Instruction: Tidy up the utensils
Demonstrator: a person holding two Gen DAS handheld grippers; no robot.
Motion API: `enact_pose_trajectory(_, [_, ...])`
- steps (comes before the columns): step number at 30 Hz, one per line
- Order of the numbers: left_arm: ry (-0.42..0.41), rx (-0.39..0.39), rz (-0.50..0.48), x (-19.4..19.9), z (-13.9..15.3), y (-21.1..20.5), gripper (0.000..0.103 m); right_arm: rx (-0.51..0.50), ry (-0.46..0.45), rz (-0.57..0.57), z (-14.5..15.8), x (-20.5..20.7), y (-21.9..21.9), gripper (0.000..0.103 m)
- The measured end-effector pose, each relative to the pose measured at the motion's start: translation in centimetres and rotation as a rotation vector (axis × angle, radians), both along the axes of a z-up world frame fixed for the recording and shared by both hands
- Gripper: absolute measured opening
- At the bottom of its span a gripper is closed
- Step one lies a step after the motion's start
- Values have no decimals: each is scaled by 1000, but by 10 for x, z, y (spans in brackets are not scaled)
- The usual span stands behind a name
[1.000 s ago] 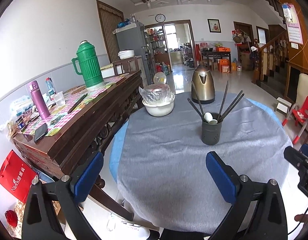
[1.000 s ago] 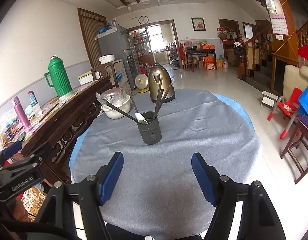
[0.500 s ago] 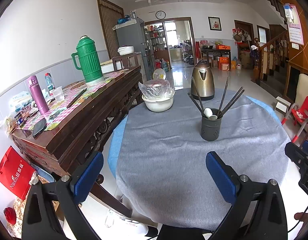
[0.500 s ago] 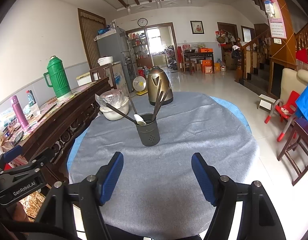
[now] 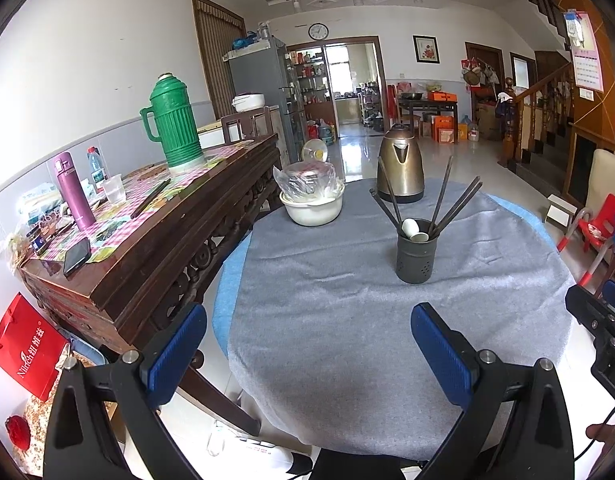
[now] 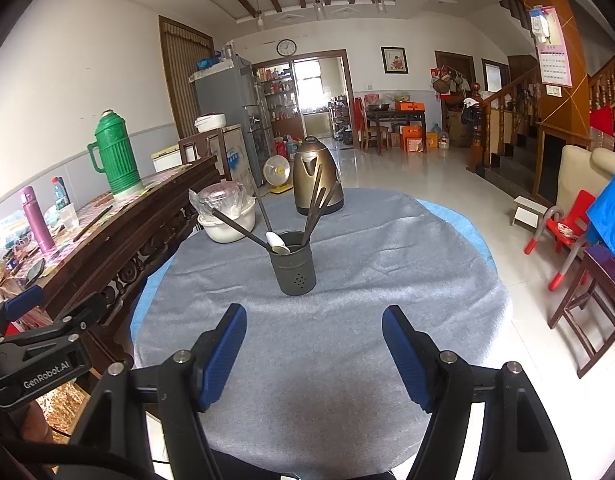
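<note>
Both grippers hovered at the near edge of the round worktop (image 6: 387,280), which was covered in grey cloth. The left gripper (image 5: 307,344) had its jaws wide apart with nothing between them. The right gripper (image 6: 314,352) was likewise spread wide and empty. Neither touched anything.

The dark utensil holder (image 6: 293,264) stood upright near the middle of the worktop, well apart from both grippers. Several dark chopsticks (image 6: 313,208) leaned out of it at splayed angles, one long one slanting far out towards the white bowl (image 6: 227,224). A white spoon (image 6: 277,242) rested at the holder's rim. A brass-coloured kettle (image 6: 317,176) stood behind the holder, at the far edge.

Judgement: the utensils looked already collected in the holder; whether any sorting remained could not be told from here.

Risks noted:
- The holder is tall and narrow, and the sticks lean outward. A sideways knock on a leaning stick would probably lever the holder over.
- The chopsticks are thin and smooth; a pinch from wide pads could slip or catch two at once.
- The loose cloth showed wrinkles; dragging a gripper across it might shift the holder.
- The bowl, wrapped in plastic, stood close to the slanting stick; pulling that stick out sideways might snag the plastic.
</note>
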State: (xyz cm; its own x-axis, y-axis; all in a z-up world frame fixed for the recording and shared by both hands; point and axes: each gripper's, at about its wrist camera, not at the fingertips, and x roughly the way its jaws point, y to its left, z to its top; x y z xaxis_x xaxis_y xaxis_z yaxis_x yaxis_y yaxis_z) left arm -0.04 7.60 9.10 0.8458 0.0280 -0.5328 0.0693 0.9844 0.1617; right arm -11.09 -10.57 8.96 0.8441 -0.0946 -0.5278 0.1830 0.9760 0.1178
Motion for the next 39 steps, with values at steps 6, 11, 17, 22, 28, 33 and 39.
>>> enact_pose_trajectory(6, [0, -4, 3, 0, 1, 0, 102, 3, -2, -7, 0, -1, -4, 74])
enact_pose_trajectory(11, [0, -7, 0, -1, 1, -1, 102, 4, -3, -7, 0, -2, -5, 74])
enact_pose_trajectory(17, [0, -13, 0, -2, 0, -1, 102, -5, -9, -10, 0, -4, -6, 74])
enact_pose_trajectory(22, [1, -15, -1, -3, 0, -1, 102, -4, -13, -12, 1, -5, -6, 74])
enact_pose_trajectory(28, [0, -18, -2, -4, 0, -1, 102, -8, -21, -15, 5, -8, -4, 74])
enact_pose_trajectory(33, [0, -19, -4, -6, 0, -3, 102, -9, -21, -15, 5, -9, -3, 74])
enact_pose_trajectory(39, [-1, -23, 0, -8, 1, -4, 102, -9, -21, -14, 5, -10, -3, 74])
